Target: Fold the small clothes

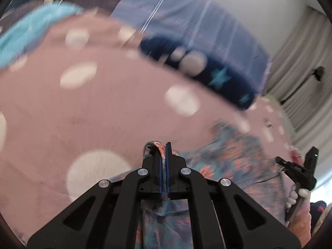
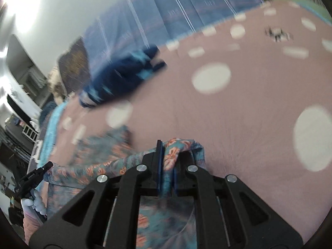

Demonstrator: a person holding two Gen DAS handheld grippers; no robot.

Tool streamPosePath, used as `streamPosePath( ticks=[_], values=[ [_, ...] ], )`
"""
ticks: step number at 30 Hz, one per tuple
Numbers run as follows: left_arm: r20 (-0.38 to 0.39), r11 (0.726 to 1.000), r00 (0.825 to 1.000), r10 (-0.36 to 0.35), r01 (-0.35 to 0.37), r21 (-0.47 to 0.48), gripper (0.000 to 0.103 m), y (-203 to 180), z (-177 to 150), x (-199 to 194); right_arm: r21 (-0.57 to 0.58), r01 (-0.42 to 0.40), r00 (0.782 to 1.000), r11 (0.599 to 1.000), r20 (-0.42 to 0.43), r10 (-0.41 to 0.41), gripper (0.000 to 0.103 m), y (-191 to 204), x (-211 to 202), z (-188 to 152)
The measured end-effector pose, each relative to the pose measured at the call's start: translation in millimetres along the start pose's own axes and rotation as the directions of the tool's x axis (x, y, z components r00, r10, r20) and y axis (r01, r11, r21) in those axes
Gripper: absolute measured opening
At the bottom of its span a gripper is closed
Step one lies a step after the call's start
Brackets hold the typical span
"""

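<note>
A small teal garment with orange flowers (image 1: pixel 234 157) is stretched between both grippers above a pink bedspread with white dots (image 1: pixel 99 112). My left gripper (image 1: pixel 165 147) is shut on one edge of the garment. My right gripper (image 2: pixel 166 148) is shut on the opposite edge (image 2: pixel 172 155), and cloth hangs down between its fingers. The right gripper (image 1: pixel 298 170) shows at the right edge of the left wrist view. The left gripper (image 2: pixel 33 176) shows at the left edge of the right wrist view. Both views are blurred by motion.
A dark blue garment with light blue stars (image 1: pixel 207 72) lies on the bedspread (image 2: pixel 238 108) near a blue striped pillow (image 1: pixel 186 20); it also shows in the right wrist view (image 2: pixel 124 72). Grey curtains (image 1: pixel 300 62) hang beyond the bed. A turquoise cloth (image 1: pixel 25 37) lies at the left.
</note>
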State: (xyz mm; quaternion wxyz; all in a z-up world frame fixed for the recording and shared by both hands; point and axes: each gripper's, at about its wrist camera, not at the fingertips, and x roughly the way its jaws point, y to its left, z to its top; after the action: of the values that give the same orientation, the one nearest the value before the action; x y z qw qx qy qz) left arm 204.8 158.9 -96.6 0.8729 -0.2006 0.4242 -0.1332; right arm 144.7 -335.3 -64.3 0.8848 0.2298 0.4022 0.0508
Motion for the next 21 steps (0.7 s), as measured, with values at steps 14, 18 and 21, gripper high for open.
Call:
streamPosePath(
  ticks=[14,18,21],
  values=[
    [0.006,0.988,0.988,-0.152,0.152,0.013,0.027,-8,-14,-44,-0.026,-0.064,0.998,0.998,-0.028,0.063,0.032,-4,-22,-13],
    [-0.044,0.984,0.983,-0.18,0.18,-0.002,0.0,-8,-16,-37,-0.058,-0.063,0.997,0.996,-0.036,0.061,0.01,-4,-28,-14],
    [-0.011,0.974,0.975,-0.223,0.223,-0.036,0.0,-11,-2,-38,-0.036,-0.092,0.996,0.995,-0.017,0.091,0.009,-3,-28,-10]
  ],
)
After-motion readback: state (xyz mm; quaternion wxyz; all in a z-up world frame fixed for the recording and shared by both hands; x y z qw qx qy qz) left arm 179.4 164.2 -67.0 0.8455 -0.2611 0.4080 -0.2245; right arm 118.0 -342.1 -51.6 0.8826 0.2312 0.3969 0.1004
